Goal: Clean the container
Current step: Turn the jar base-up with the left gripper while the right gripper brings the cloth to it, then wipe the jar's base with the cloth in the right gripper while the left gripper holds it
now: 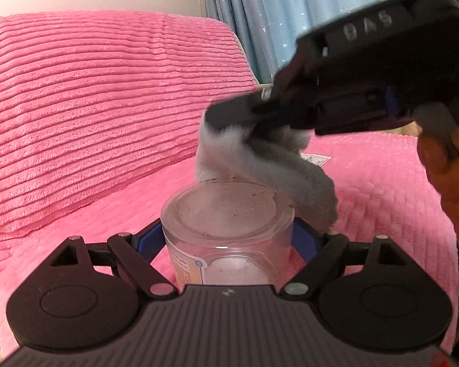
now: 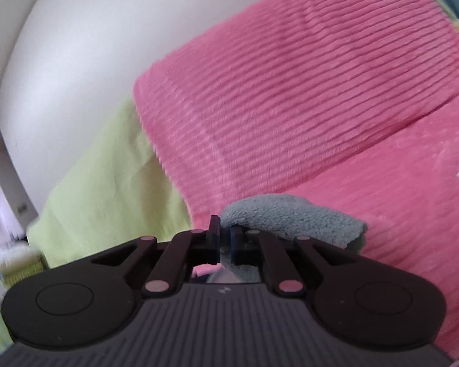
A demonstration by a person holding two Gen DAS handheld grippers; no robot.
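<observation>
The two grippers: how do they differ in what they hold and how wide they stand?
The left gripper clamps a clear jar, jaws wide apart; the right gripper pinches a grey cloth, jaws nearly together. The jar is rigid; the cloth droops onto its rim. Both grippers are black and shut on something.

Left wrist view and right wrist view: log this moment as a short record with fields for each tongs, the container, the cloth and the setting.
left tongs: shut on the clear plastic container, gripping its sides
container: upright, open top, dark specks on its rim and inside
right tongs: shut on the grey cloth
cloth: hangs over the container's far rim, one end draped outside it on the right
contact: cloth appears to touch the rim; motion blur, not certain
setting: pink ribbed bedding, blue curtain behind
</observation>
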